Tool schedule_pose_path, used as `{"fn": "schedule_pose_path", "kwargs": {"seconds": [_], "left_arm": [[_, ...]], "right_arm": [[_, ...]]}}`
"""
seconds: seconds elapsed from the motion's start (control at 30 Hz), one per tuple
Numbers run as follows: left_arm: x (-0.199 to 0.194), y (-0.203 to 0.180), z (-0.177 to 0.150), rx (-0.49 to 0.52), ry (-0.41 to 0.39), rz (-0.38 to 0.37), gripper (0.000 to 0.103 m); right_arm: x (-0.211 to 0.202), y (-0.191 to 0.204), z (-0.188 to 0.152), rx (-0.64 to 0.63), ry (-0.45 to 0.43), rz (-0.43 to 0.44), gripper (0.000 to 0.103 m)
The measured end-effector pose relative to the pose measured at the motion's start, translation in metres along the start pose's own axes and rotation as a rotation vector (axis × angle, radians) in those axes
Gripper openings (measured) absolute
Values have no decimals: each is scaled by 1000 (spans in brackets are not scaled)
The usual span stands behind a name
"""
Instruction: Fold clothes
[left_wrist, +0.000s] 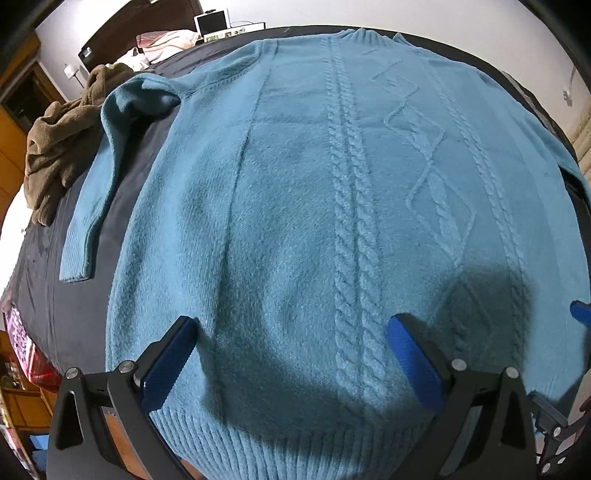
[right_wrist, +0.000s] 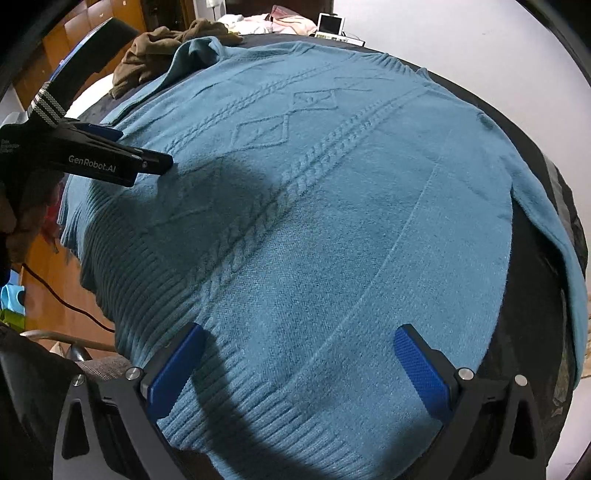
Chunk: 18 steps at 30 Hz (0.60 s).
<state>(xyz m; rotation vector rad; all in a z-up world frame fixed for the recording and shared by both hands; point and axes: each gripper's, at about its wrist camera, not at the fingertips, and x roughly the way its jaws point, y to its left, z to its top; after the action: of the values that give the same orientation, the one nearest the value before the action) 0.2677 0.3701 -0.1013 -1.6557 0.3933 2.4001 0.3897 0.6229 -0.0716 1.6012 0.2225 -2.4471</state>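
**Teal sweater spread flat, both grippers hovering at its hem**

The sweater's (left_wrist: 295, 192) right sleeve (right_wrist: 554, 236) hangs over the edge of the dark bed cover (left_wrist: 48, 295) and its cuff is out of sight; in the left wrist view the ribbed hem is partly covered by the gripper's own frame. A small screen (left_wrist: 211, 20) at the far edge is too tiny and blurred to read, and the pale cloths beside it cannot be told apart.

A crumpled brown garment (left_wrist: 55, 147) lies near the sweater's left sleeve (left_wrist: 88, 206), which runs down beside the body with its cuff on the cover. Orange wooden cupboards (right_wrist: 55, 48) stand beyond the bed, and a thin cable (right_wrist: 66, 302) hangs below the hem on the left.

The left gripper (left_wrist: 291, 350) has its blue pads spread wide above the cable-knit front near the hem, holding nothing. The right gripper (right_wrist: 299, 362) is likewise spread wide over the ribbed hem, empty. In the right wrist view the left gripper's side reads "GenRobot.AI"; smaller print behind that is illegible
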Motion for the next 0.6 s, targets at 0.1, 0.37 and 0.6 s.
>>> {"fn": "schedule_pose_path", "kwargs": {"seconds": [0.1,0.37,0.6], "left_arm": [[2,5,0,-31,13,-26,103],[6,12,5,-28,50,-67,103],[9,15,14,54,74,-117,103]], "right_arm": [[1,-4,-2,0,-9,-1,103],[4,-9,3,16,0,-8,103],[0,-2,21,164,135,-33,103]]}}
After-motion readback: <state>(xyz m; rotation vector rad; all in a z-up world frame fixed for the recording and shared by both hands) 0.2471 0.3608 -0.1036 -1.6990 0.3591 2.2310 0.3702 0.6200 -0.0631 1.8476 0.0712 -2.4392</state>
